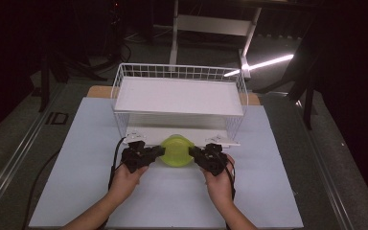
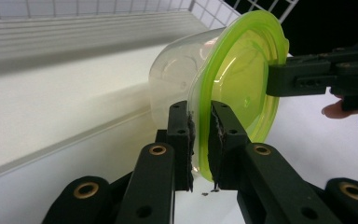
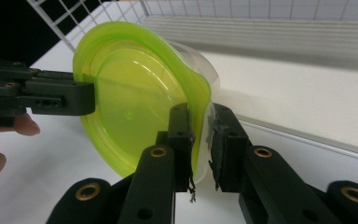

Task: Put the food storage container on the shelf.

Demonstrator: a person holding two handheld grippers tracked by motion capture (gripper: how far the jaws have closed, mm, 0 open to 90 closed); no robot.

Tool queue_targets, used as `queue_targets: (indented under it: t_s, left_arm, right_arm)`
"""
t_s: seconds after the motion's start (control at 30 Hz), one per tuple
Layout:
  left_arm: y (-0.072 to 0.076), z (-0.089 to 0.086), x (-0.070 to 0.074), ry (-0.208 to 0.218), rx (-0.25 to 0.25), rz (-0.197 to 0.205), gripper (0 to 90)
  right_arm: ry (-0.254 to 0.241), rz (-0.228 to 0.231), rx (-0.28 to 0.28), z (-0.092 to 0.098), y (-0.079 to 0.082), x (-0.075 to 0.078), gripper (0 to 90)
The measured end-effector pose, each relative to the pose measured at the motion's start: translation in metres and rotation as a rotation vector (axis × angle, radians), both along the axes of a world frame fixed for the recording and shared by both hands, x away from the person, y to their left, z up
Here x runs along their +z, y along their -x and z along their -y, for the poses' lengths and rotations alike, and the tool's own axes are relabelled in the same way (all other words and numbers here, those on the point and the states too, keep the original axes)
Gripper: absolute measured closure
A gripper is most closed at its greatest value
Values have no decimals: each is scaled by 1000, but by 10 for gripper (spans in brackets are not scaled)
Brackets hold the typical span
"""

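Observation:
A clear plastic tub (image 2: 177, 70) with a lime-green lid (image 1: 177, 150) hangs between my two grippers, just in front of the wire rack's lower shelf. It is tipped so the lid (image 2: 242, 70) faces the person and the clear body (image 3: 210, 70) points at the rack. My left gripper (image 1: 160, 151) is shut on the lid's left rim, and its pads (image 2: 200, 116) pinch the green edge. On the opposite rim my right gripper (image 1: 191, 152) is shut too, its pads (image 3: 199, 114) clamping lid (image 3: 130, 93) and tub edge.
A white wire rack (image 1: 179, 72) with two white shelves stands at the back middle of the white table mat (image 1: 86, 158). Its lower shelf edge (image 1: 139, 135) lies right behind the tub. Dark floor and stand legs surround the table.

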State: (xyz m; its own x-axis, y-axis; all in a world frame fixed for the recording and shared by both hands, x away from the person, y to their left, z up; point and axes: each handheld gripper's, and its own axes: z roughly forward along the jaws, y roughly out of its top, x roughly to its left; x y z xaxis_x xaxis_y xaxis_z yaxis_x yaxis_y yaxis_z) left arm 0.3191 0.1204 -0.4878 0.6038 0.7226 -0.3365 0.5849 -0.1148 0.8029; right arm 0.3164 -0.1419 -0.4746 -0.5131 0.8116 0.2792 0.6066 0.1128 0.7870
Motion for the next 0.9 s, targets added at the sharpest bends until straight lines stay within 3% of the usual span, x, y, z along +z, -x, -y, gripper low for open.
queue_targets:
  t_s: [0.37,0.5,0.63,0.9]
  left_arm:
    - [-20,7,-7,-21,24,-4,804]
    - [-28,8,-11,-20,35,-8,802]
    - [-35,9,-15,-22,42,-16,800]
    - [-44,10,-14,0,26,25,786]
  right_arm:
    - [14,-10,-42,0,-18,-11,789]
    - [41,7,-48,-3,-22,-10,790]
    - [51,-15,-56,-4,-29,-12,791]
    - [36,-13,-80,-3,-39,-13,766]
